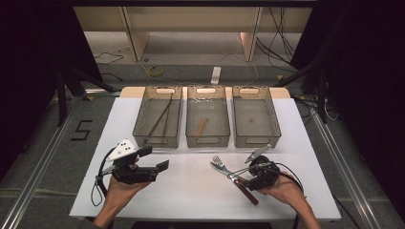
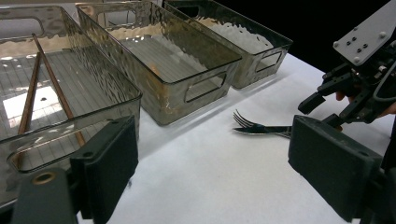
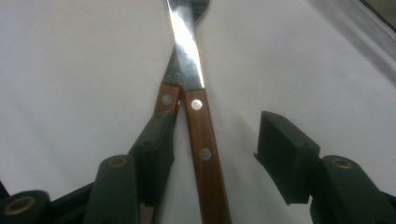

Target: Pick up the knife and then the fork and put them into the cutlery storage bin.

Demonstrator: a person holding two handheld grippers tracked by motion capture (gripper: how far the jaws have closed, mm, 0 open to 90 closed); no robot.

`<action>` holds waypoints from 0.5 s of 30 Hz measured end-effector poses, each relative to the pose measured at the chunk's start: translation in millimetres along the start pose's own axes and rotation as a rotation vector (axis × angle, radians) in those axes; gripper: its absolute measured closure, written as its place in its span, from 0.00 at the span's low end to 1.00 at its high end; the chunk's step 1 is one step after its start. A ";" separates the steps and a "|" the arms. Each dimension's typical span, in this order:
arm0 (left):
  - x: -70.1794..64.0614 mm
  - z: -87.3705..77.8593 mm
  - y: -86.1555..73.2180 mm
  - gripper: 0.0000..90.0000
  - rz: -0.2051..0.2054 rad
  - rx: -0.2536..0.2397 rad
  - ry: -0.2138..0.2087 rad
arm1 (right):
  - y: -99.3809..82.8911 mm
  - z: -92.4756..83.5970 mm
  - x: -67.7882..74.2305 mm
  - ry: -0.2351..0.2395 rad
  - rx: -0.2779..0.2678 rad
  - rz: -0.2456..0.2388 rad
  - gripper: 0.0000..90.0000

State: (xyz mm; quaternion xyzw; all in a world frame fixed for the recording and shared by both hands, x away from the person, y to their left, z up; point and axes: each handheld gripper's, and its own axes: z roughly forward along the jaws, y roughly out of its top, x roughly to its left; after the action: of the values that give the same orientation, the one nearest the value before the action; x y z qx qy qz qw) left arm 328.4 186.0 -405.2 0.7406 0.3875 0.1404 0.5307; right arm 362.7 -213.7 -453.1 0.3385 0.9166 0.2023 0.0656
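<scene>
Two wooden-handled utensils [image 3: 205, 140] lie crossed on the white table, their steel ends pointing away. One is a fork [image 1: 218, 164], whose tines [image 2: 243, 122] show in the left gripper view. My right gripper [image 3: 219, 154] is open low over them. One handle lies between its jaws beside the left jaw, and the other handle [image 3: 167, 99] runs under that jaw. In the high view the right gripper [image 1: 242, 177] sits at the front right. My left gripper [image 1: 155, 159] hovers open and empty at the front left, its jaws [image 2: 219, 163] aimed across the table.
Three clear bins stand in a row at the back. The left bin [image 1: 139, 121] holds brown chopsticks [image 1: 160, 119], the middle bin [image 1: 207, 142] a small wooden piece [image 1: 202, 126], and the right bin [image 1: 275, 125] nothing visible. White table [image 1: 191, 191] stretches between the grippers.
</scene>
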 end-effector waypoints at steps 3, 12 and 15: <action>-0.9 0.4 -0.2 0.17 0.008 0.002 0.003 | 1.0 2.6 0.6 -0.013 0.018 -0.005 0.57; -1.0 0.8 0.0 0.17 0.005 0.006 -0.002 | 2.1 6.4 5.9 -0.013 0.035 -0.046 0.71; -1.1 0.8 -0.1 0.17 0.005 0.006 -0.002 | 2.1 9.1 7.9 -0.024 0.052 -0.060 0.74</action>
State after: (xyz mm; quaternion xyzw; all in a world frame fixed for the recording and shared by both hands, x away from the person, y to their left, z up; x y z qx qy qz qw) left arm 328.1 184.7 -405.4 0.7434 0.3856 0.1399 0.5282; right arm 360.3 -204.1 -460.4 0.3149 0.9304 0.1723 0.0738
